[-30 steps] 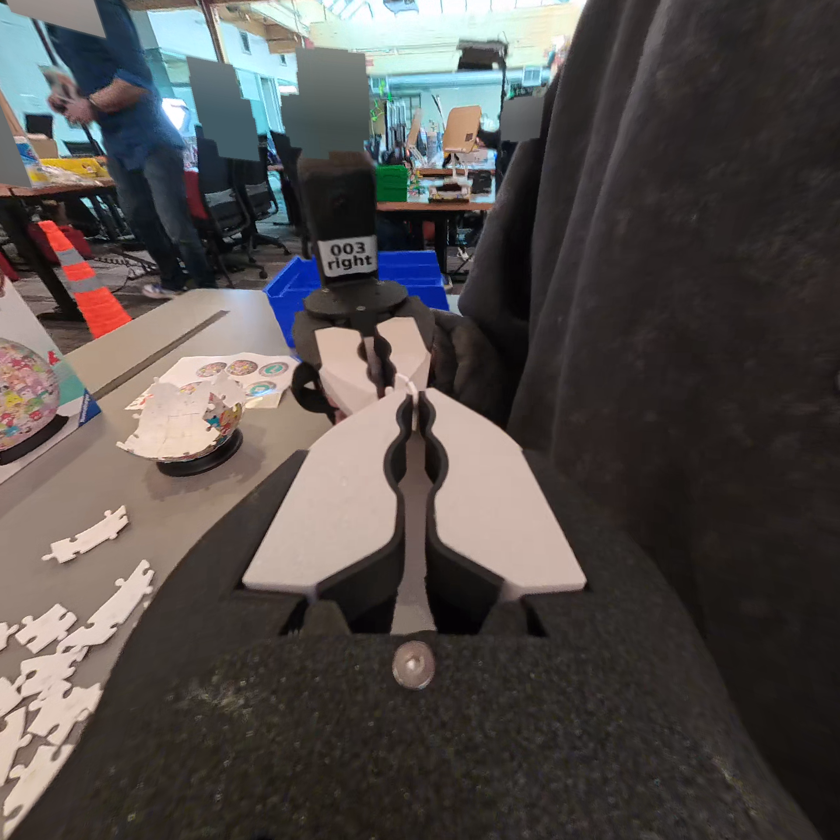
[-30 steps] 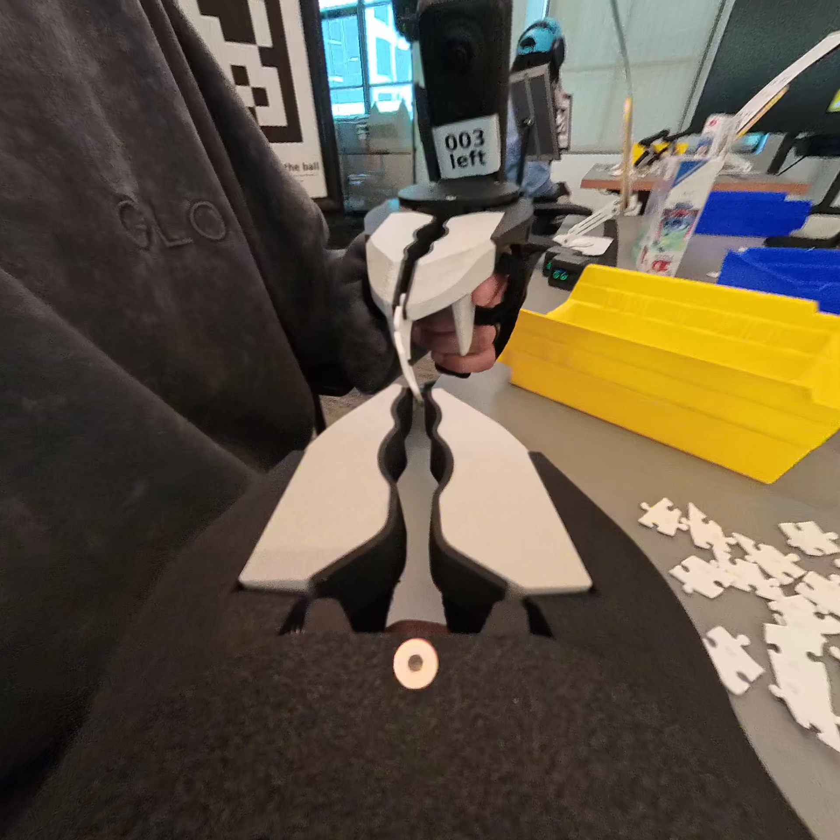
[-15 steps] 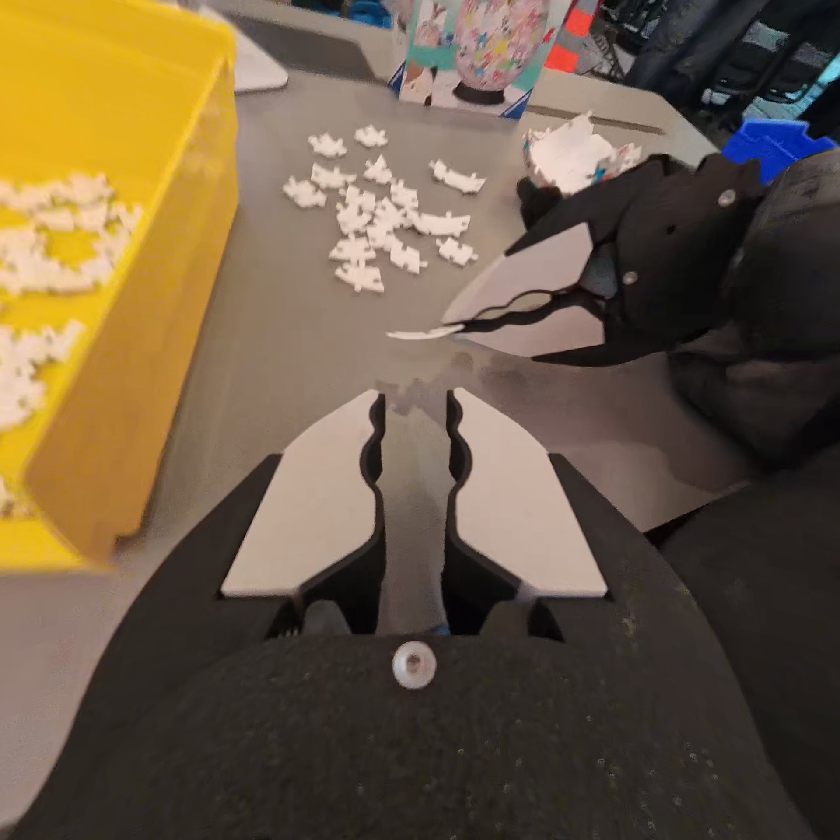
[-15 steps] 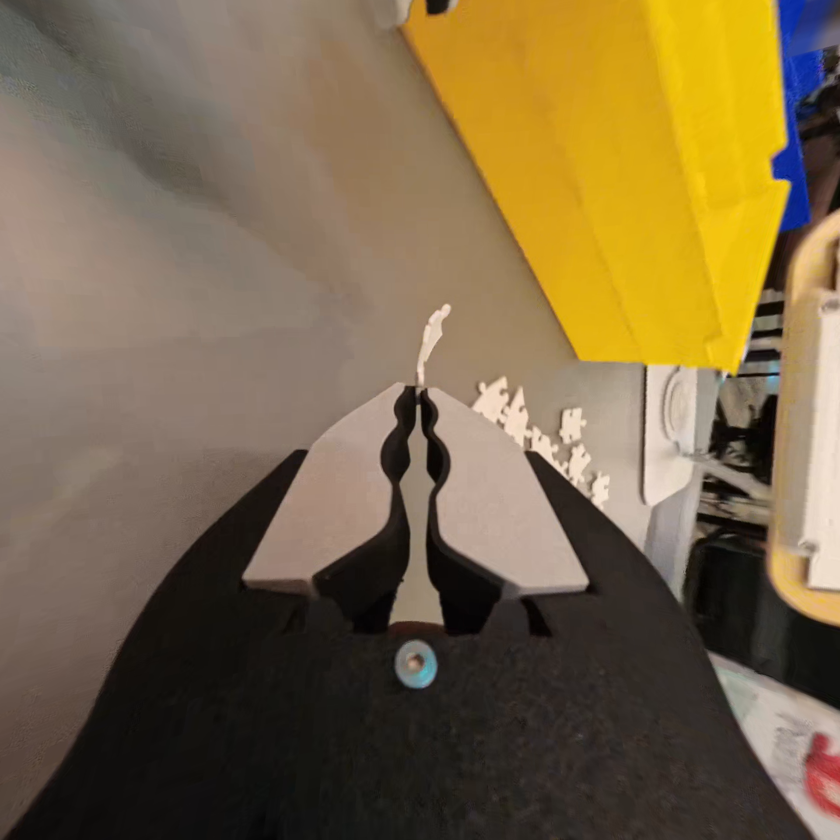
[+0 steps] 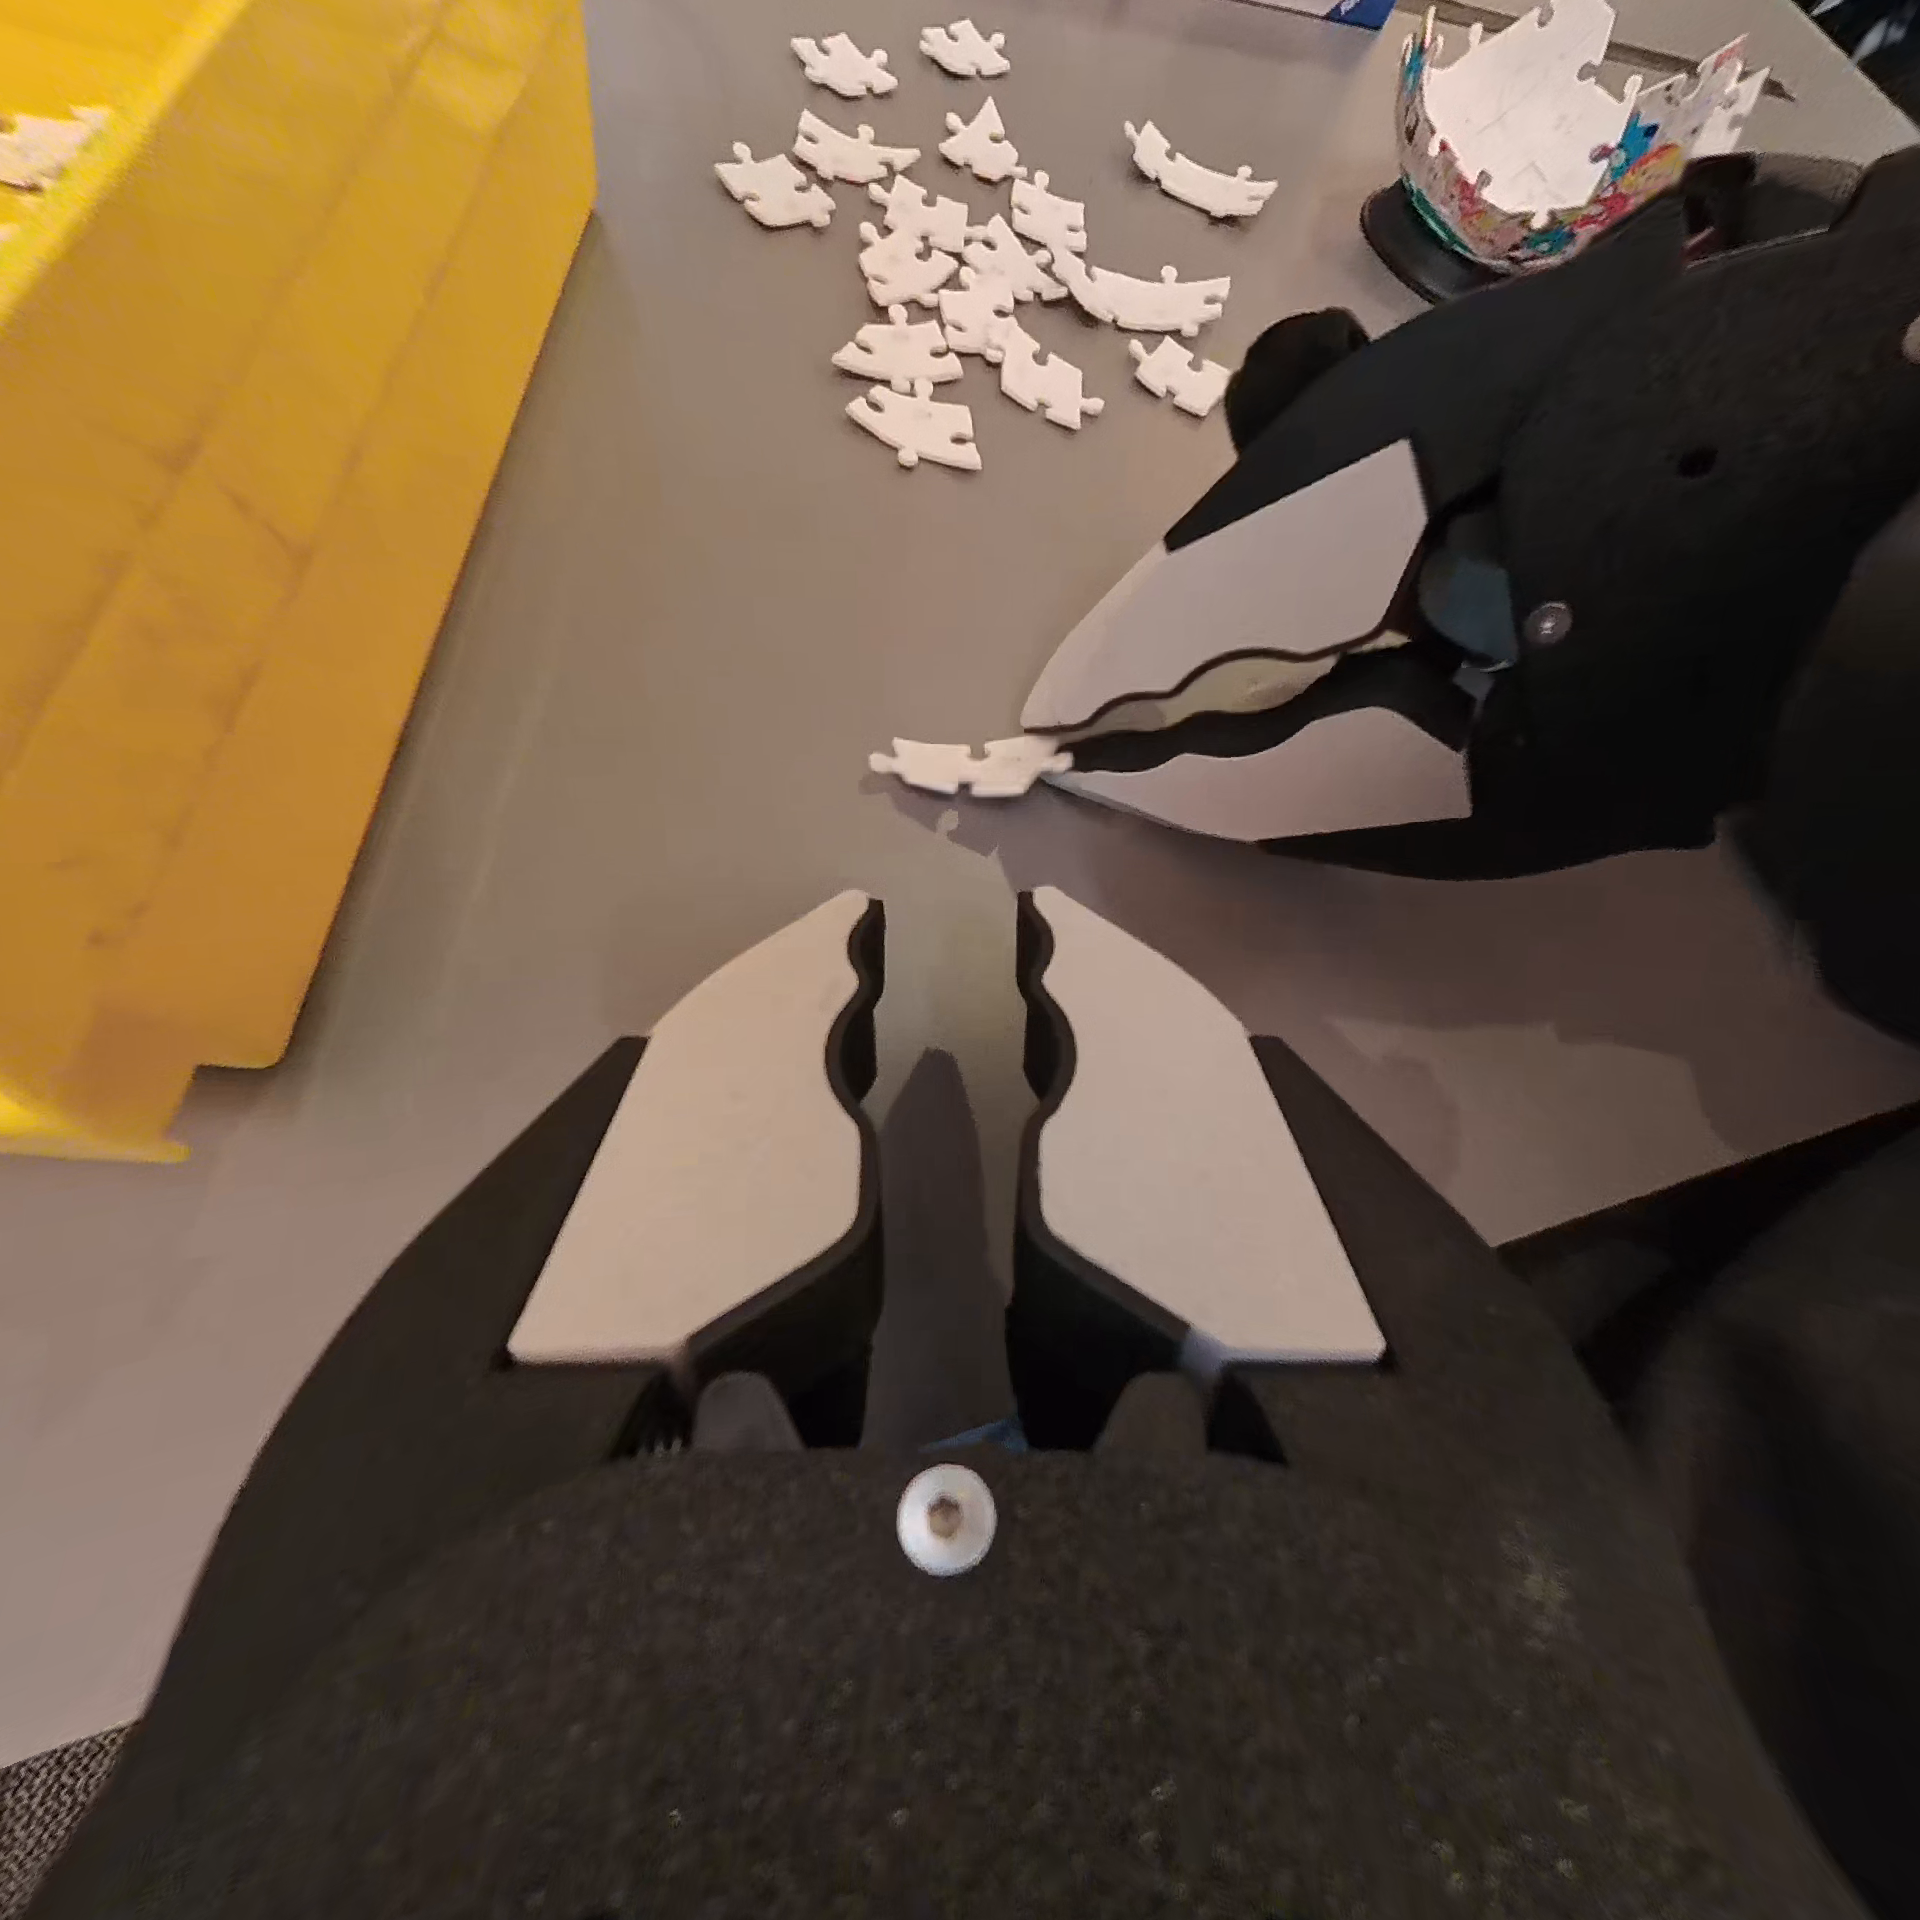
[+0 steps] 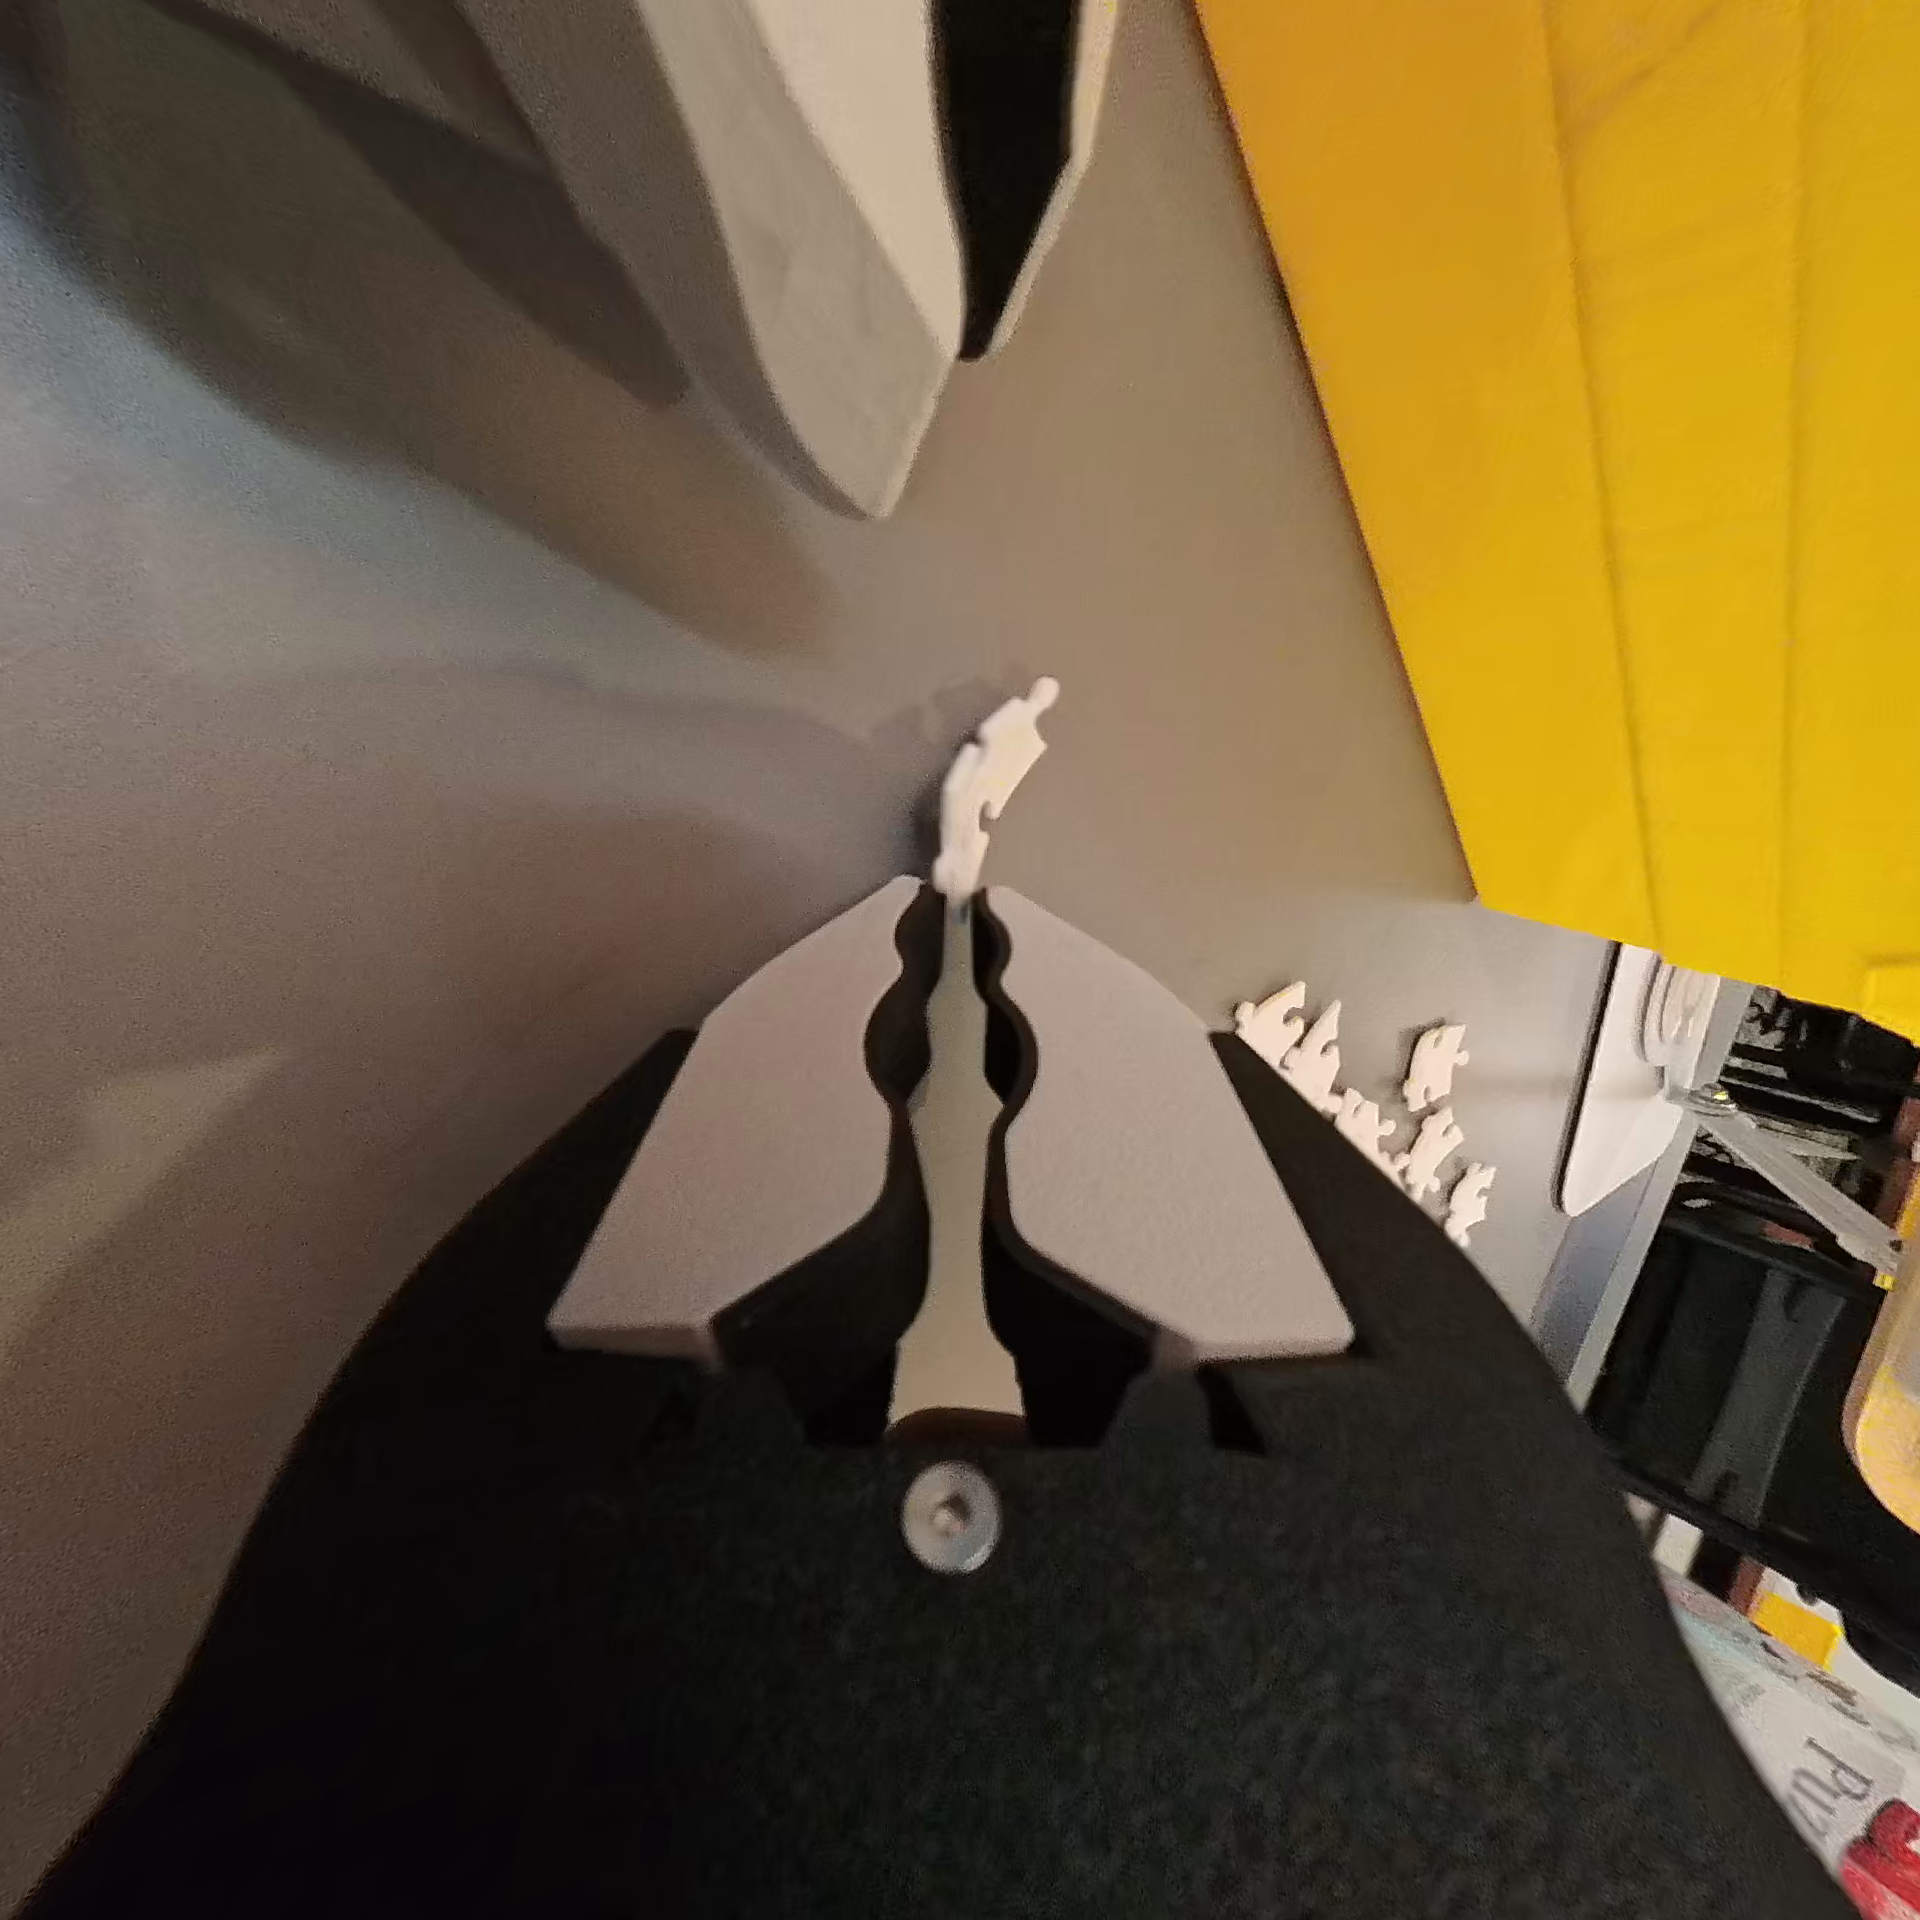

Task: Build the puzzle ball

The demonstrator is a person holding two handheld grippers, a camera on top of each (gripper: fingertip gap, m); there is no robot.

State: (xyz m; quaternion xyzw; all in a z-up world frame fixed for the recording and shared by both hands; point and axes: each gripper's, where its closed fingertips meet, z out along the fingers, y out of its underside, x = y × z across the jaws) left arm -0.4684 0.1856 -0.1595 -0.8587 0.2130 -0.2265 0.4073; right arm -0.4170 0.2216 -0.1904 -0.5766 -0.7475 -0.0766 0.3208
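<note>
My right gripper (image 6: 958,896) is shut on a white strip of joined puzzle pieces (image 6: 987,792), held low over the grey table. In the left wrist view the same gripper (image 5: 1049,746) comes in from the right with the strip (image 5: 971,767) sticking out leftward. My left gripper (image 5: 948,912) is open and empty, just short of the strip; its fingers (image 6: 831,343) show at the top of the right wrist view. The half-built puzzle ball (image 5: 1538,156) sits on a black stand at the far right. Several loose white pieces (image 5: 987,270) lie beyond.
A big yellow bin (image 5: 239,468) fills the left side of the table and holds more pieces; it also shows in the right wrist view (image 6: 1610,468). A person's dark sleeve (image 5: 1818,1351) is at the right. Grey table (image 5: 675,675) lies between bin and grippers. Across from one pair of fingers to the other is roughly 7 cm. The half-built puzzle ball (image 5: 1538,156) is closer to my right gripper, around 30 cm from its tips; the left tips are 35 cm off.
Both grippers swung down from facing each other in the air to the table. My left gripper let go of the strip and opened; the right keeps holding it.
</note>
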